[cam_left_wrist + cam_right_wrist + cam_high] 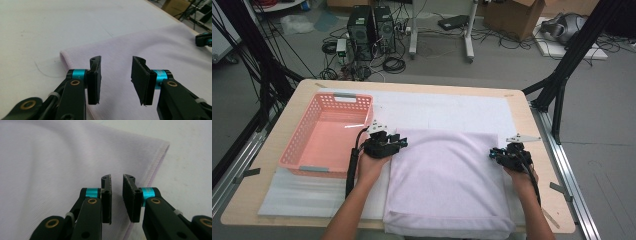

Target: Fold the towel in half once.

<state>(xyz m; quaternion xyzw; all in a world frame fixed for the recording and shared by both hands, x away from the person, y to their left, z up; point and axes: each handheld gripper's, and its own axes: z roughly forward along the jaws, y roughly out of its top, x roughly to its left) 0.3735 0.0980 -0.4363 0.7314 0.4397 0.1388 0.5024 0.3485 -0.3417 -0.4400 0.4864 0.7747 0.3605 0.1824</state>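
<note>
A: Nearest me, what lies at the table's front edge?

B: The folded pale-pink towel (447, 182), its thick fold at the near edge, spread on the white mat (287, 200). My forearms come in on either side of it.

A: And your two tools?

B: My left gripper (399, 141) sits over the towel's far left corner, and my right gripper (493, 154) over its far right corner. In the left gripper view the jaws stand well apart above the cloth, nothing pinched. In the right gripper view the jaws are narrower, a slim gap between the pads, hovering at the hemmed edge (160, 157); I see no cloth caught there either.

A: How should the pinch be made?

B: I judge that each pad pair should straddle the hem just inside its corner, taking all layers at once, both sides matched so the far edge lifts level. A shallow bite on one layer would likely slip.

A: Beyond the towel?

B: The pink basket (339, 100) stands at the far left, apart from the towel.
</note>
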